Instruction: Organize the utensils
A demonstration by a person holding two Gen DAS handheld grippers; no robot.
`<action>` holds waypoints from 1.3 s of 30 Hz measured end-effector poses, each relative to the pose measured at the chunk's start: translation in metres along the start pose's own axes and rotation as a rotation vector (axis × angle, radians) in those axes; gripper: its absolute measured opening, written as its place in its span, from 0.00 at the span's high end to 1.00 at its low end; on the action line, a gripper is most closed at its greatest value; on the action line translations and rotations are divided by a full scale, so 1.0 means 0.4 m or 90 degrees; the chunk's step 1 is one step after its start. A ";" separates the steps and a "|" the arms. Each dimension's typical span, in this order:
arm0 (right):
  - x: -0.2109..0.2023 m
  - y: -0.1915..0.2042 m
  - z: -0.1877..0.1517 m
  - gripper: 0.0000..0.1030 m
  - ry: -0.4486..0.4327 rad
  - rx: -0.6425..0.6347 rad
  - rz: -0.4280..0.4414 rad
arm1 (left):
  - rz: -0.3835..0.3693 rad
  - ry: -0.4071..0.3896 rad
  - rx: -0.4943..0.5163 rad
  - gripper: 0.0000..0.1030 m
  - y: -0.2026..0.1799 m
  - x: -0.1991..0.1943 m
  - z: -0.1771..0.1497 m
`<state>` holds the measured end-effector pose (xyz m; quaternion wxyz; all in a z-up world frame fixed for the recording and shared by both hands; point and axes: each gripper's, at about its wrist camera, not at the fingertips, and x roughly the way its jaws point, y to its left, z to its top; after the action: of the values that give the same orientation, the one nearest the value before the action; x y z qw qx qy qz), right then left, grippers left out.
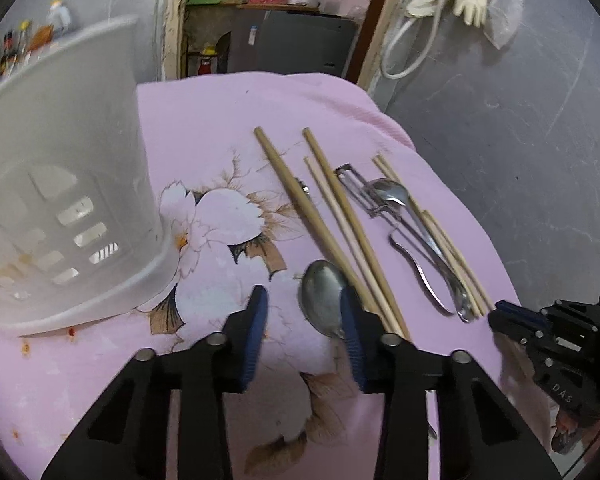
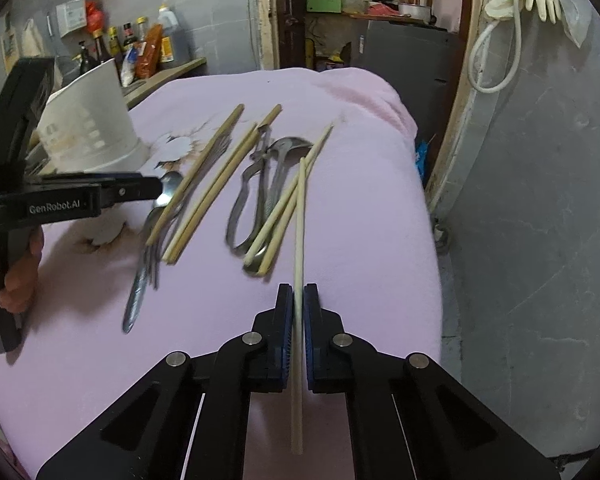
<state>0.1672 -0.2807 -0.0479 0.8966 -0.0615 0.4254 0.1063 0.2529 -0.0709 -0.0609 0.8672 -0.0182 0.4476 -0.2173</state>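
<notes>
In the left wrist view the left gripper (image 1: 303,312) hangs low over the pink cloth (image 1: 204,128) with its jaws wide apart and nothing between them; a spoon (image 1: 320,296) lies bowl-up just inside its right finger, touching or nearly touching the pad. To the left stands the white holder (image 1: 72,184), its slotted wall near the gripper. Right of the spoon two thick chopsticks (image 1: 300,200) run away toward the far side, then a peeler (image 1: 364,196), a second spoon (image 1: 392,192) and thinner sticks beyond it. The right gripper (image 1: 512,316) shows at the right edge, too cut off here to read. In the right wrist view the right gripper (image 2: 299,296) is clamped on a single pale chopstick (image 2: 299,248), which runs straight through the pads, its far end over the loose sticks (image 2: 276,216) and its near end sticking out behind the fingers. The holder (image 2: 92,128) sits far left, behind the left gripper (image 2: 152,186), well apart from the held stick. The grip is near the stick's middle, I judge, so it could pivot in the pads on the way across. The long front end may also sweep the loose sticks or the peeler (image 2: 252,184), and the left gripper stands between the stick and the holder, so the two could collide.
</notes>
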 end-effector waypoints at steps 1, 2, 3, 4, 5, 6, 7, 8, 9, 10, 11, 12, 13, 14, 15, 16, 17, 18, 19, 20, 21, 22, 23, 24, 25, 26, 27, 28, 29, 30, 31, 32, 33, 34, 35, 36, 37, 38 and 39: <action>0.003 -0.004 0.008 0.99 0.000 0.000 -0.007 | -0.008 0.005 -0.009 0.74 0.010 0.006 0.000; 0.008 -0.009 0.015 0.99 0.001 0.003 -0.008 | -0.016 0.006 -0.014 0.75 0.016 0.008 0.001; 0.015 -0.019 0.027 0.99 0.005 0.010 -0.006 | -0.023 0.005 -0.016 0.75 0.017 0.006 0.003; 0.022 -0.029 0.037 0.99 0.009 0.018 -0.002 | -0.029 0.005 -0.016 0.75 0.019 0.004 0.006; 0.029 -0.039 0.048 0.99 0.012 0.028 0.003 | -0.034 0.006 -0.016 0.75 0.020 0.006 0.009; 0.035 -0.046 0.056 0.98 0.014 0.034 0.007 | -0.038 0.007 -0.019 0.75 0.023 0.010 0.010; 0.041 -0.051 0.065 0.98 0.020 0.036 0.011 | -0.040 0.009 -0.021 0.76 0.024 0.011 0.008; 0.048 -0.056 0.074 0.97 0.023 0.038 0.014 | -0.041 0.010 -0.022 0.79 0.028 0.010 0.008; 0.055 -0.061 0.084 0.96 0.026 0.040 0.015 | -0.044 0.010 -0.022 0.82 0.026 0.009 0.006; 0.064 -0.064 0.095 0.96 0.032 0.037 0.018 | -0.047 0.015 -0.023 0.84 0.027 0.011 0.004; 0.072 -0.067 0.106 0.96 0.036 0.034 0.018 | -0.048 0.018 -0.023 0.85 0.023 0.015 0.003; 0.078 -0.065 0.113 0.95 0.039 0.031 0.016 | -0.050 0.019 -0.024 0.85 0.025 0.016 0.003; 0.085 -0.063 0.122 0.95 0.044 0.025 0.014 | -0.052 0.018 -0.025 0.85 0.024 0.016 0.004; 0.094 -0.062 0.132 0.95 0.051 0.019 0.012 | -0.055 0.018 -0.027 0.85 0.028 0.014 0.004; 0.104 -0.063 0.142 0.95 0.056 0.017 0.012 | -0.058 0.019 -0.028 0.85 0.026 0.015 0.004; 0.115 -0.065 0.151 0.95 0.061 0.017 0.013 | -0.059 0.019 -0.030 0.85 0.025 0.015 0.005; 0.126 -0.066 0.160 0.95 0.067 0.016 0.015 | -0.062 0.019 -0.033 0.85 0.029 0.014 0.005; 0.135 -0.067 0.165 0.95 0.072 0.018 0.019 | -0.065 0.019 -0.035 0.85 0.030 0.015 0.006; 0.144 -0.073 0.172 0.95 0.078 0.028 0.027 | -0.066 0.020 -0.037 0.85 0.028 0.016 0.007; 0.152 -0.081 0.177 0.95 0.083 0.044 0.035 | -0.068 0.020 -0.039 0.85 0.028 0.017 0.008; 0.154 -0.086 0.180 0.95 0.086 0.053 0.040 | -0.068 0.020 -0.040 0.85 0.030 0.016 0.008; 0.157 -0.092 0.182 0.95 0.088 0.063 0.045 | -0.067 0.019 -0.041 0.85 0.030 0.014 0.008; 0.158 -0.094 0.182 0.95 0.088 0.068 0.047 | -0.065 0.019 -0.040 0.87 0.028 0.016 0.010; 0.156 -0.092 0.180 0.95 0.087 0.068 0.046 | -0.062 0.020 -0.040 0.93 0.027 0.015 0.010; 0.154 -0.090 0.178 0.95 0.085 0.062 0.042 | -0.065 0.022 -0.040 0.95 0.027 0.017 0.010; 0.154 -0.095 0.180 0.95 0.083 0.061 0.041 | -0.067 0.022 -0.042 0.95 0.029 0.017 0.010; 0.152 -0.094 0.177 0.95 0.082 0.065 0.041 | -0.066 0.021 -0.043 0.96 0.026 0.017 0.012; 0.147 -0.095 0.176 0.95 0.080 0.074 0.043 | -0.069 0.017 -0.049 0.97 0.028 0.014 0.011; 0.140 -0.102 0.172 0.96 0.074 0.088 0.051 | -0.071 0.013 -0.054 0.98 0.028 0.011 0.009; 0.131 -0.102 0.168 0.97 0.067 0.097 0.060 | -0.073 0.007 -0.059 0.99 0.027 0.005 0.008; 0.122 -0.105 0.161 0.97 0.057 0.106 0.068 | -0.072 0.001 -0.060 0.99 0.025 -0.002 0.006; 0.107 -0.108 0.152 0.97 0.039 0.113 0.078 | -0.070 -0.007 -0.060 1.00 0.022 -0.008 0.003; 0.094 -0.105 0.144 0.97 0.024 0.115 0.083 | -0.071 -0.012 -0.060 1.00 0.019 -0.015 0.002; 0.079 -0.100 0.135 0.97 0.007 0.116 0.087 | -0.070 -0.020 -0.061 1.00 0.015 -0.023 0.000; 0.059 -0.097 0.124 0.97 -0.017 0.116 0.095 | -0.068 -0.036 -0.060 1.00 0.008 -0.037 -0.004; 0.044 -0.091 0.117 0.97 -0.034 0.115 0.100 | -0.063 -0.051 -0.056 1.00 0.001 -0.050 -0.008; 0.023 -0.085 0.107 0.97 -0.064 0.114 0.103 | -0.057 -0.065 -0.051 1.00 -0.005 -0.062 -0.009; 0.006 -0.077 0.103 0.97 -0.087 0.109 0.104 | -0.047 -0.082 -0.045 1.00 -0.012 -0.077 -0.013; -0.016 -0.065 0.096 0.97 -0.122 0.102 0.105 | -0.032 -0.104 -0.037 1.00 -0.021 -0.096 -0.019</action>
<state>0.1984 -0.2991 -0.0183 0.9233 0.0560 0.3490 0.1501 0.2244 -0.0622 -0.0339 0.8940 -0.0727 0.3812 -0.2239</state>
